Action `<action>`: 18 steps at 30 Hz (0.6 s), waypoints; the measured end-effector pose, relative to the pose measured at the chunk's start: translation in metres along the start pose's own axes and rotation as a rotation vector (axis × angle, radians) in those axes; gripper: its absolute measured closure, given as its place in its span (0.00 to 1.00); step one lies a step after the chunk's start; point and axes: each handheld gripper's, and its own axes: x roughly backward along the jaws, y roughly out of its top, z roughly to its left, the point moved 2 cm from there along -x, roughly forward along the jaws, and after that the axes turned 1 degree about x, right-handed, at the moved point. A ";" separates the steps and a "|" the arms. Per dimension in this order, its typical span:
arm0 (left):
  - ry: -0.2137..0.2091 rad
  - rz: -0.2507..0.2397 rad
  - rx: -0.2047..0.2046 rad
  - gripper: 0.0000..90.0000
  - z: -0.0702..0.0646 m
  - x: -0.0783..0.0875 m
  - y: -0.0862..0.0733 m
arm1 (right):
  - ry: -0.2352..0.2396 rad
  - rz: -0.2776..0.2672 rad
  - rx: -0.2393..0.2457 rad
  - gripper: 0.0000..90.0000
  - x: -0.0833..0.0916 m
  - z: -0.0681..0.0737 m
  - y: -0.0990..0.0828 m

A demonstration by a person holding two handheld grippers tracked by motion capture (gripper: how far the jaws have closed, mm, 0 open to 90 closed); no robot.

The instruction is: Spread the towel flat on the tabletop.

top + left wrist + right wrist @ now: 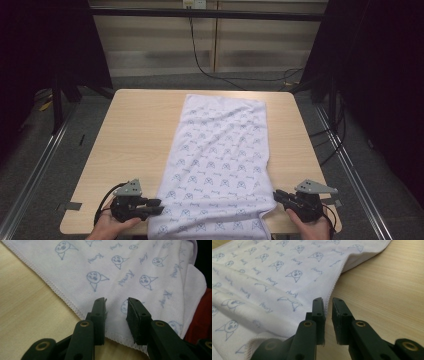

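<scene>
1. Left gripper [117,307] stood part open over the towel [220,160] near corner, nothing pinched; right gripper [327,305] barely parted, straddling the hem, cloth loose.
2. Each needed to bite deeper past the hem, both layers, before lifting together.

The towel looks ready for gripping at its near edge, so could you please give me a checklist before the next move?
1. Towel spread flat on the table: ok.
2. Left claw at the near left hem: ok.
3. Right claw at the right hem: ok.
4. Left claw pinching cloth: not ok, gap shows.
5. Right claw pinching hem: not ok, jaws apart.
6. Near edge overhanging the table: ok.
</scene>
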 end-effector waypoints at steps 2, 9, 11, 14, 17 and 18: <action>0.019 -0.007 -0.004 0.72 0.006 -0.002 0.006 | 0.007 -0.017 0.001 0.84 0.000 -0.001 0.002; 0.054 -0.065 0.027 0.74 0.037 -0.021 0.050 | 0.016 -0.056 0.019 0.87 -0.014 -0.001 0.026; 0.082 -0.088 0.025 0.74 0.046 -0.029 0.062 | 0.022 -0.066 0.028 0.90 -0.019 0.001 0.034; 0.102 -0.098 0.036 0.75 0.056 -0.042 0.075 | 0.026 -0.078 0.028 0.92 -0.026 0.002 0.042; 0.112 -0.060 0.038 0.76 0.060 -0.052 0.076 | 0.022 -0.085 0.014 0.94 -0.025 0.001 0.044; 0.108 -0.044 0.036 0.76 0.060 -0.055 0.074 | 0.005 -0.075 0.020 0.95 -0.023 0.000 0.042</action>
